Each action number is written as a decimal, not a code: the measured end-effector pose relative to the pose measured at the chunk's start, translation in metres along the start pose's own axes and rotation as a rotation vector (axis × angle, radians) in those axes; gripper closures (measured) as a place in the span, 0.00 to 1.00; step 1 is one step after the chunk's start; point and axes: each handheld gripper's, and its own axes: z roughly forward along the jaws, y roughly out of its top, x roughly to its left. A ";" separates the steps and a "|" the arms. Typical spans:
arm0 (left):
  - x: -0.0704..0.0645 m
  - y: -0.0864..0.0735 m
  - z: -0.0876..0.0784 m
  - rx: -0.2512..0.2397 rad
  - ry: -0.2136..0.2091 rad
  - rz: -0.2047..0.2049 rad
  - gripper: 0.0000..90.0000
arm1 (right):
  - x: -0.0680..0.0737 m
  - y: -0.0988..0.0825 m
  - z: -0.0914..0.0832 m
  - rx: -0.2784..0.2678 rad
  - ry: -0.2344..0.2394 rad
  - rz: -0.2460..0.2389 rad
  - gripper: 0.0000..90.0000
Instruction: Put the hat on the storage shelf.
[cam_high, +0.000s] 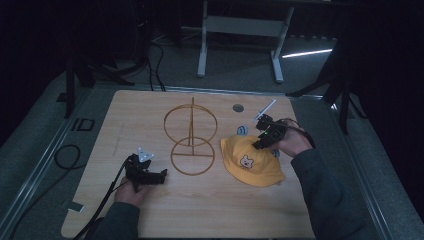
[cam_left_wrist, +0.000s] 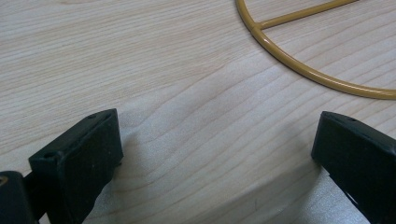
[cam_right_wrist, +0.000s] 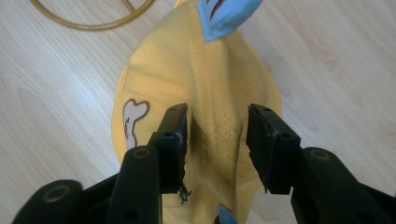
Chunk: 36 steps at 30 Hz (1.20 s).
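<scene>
Soft, light yellow child's hat (cam_high: 251, 162) lying on the wooden table (cam_high: 200, 210) right of the gold wire hat stand (cam_high: 192, 142) — right gripper (cam_right_wrist: 217, 135) half open astride its limp crown fold, best pinch point; left gripper (cam_left_wrist: 215, 154) wide open, empty.

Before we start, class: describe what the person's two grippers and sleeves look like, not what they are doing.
Both grippers are black with two blocky, flat-faced jaws. The left gripper carries a grey three-cornered plate on top, and a black cable trails from it towards the table edge. The right gripper shows small green lights on its body. Both sleeves are dark grey-green.
</scene>
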 end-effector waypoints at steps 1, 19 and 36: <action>0.000 0.000 0.000 0.000 0.000 0.000 0.02 | -0.001 0.000 0.002 0.007 0.006 0.000 0.67; 0.000 0.000 0.000 -0.002 0.001 -0.001 0.02 | 0.000 -0.001 -0.006 -0.009 0.004 -0.024 0.88; 0.000 0.000 0.000 -0.001 0.001 -0.001 0.02 | 0.000 -0.004 -0.032 -0.093 0.000 -0.038 0.89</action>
